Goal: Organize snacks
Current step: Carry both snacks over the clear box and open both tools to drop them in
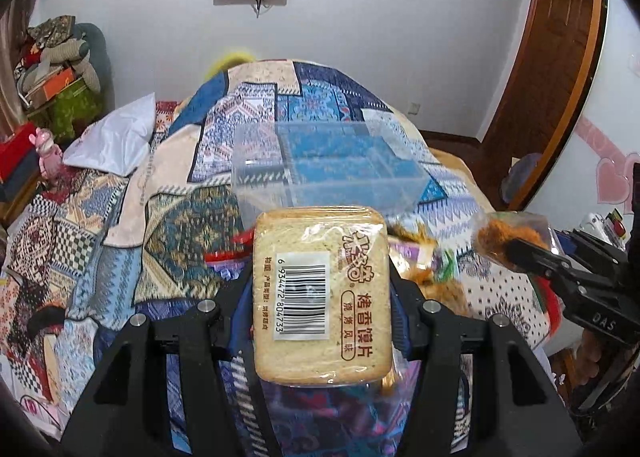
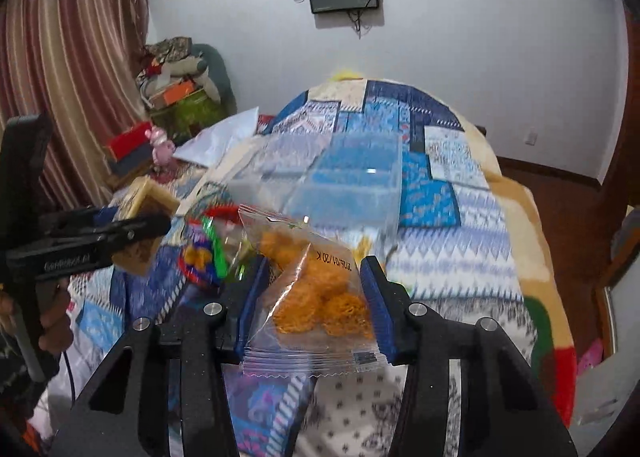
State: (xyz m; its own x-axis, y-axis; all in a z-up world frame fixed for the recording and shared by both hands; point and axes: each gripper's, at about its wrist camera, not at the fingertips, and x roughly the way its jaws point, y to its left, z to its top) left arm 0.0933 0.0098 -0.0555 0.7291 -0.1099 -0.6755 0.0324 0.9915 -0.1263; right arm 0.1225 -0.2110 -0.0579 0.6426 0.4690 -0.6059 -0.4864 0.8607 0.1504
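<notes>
Left gripper (image 1: pixel 322 293) pinching my toast pack (image 1: pixel 322 297) | right gripper (image 2: pixel 316 297) clamped on crisps bag (image 2: pixel 316 289) | both lifted, clear bin (image 1: pixel 320 161) ahead of fingers, awaiting drops.

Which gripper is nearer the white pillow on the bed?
Left. The left gripper, holding the toast packet, is on the side of the bed where the white pillow lies. The right gripper, holding the orange snack bag, is farther across.
</notes>
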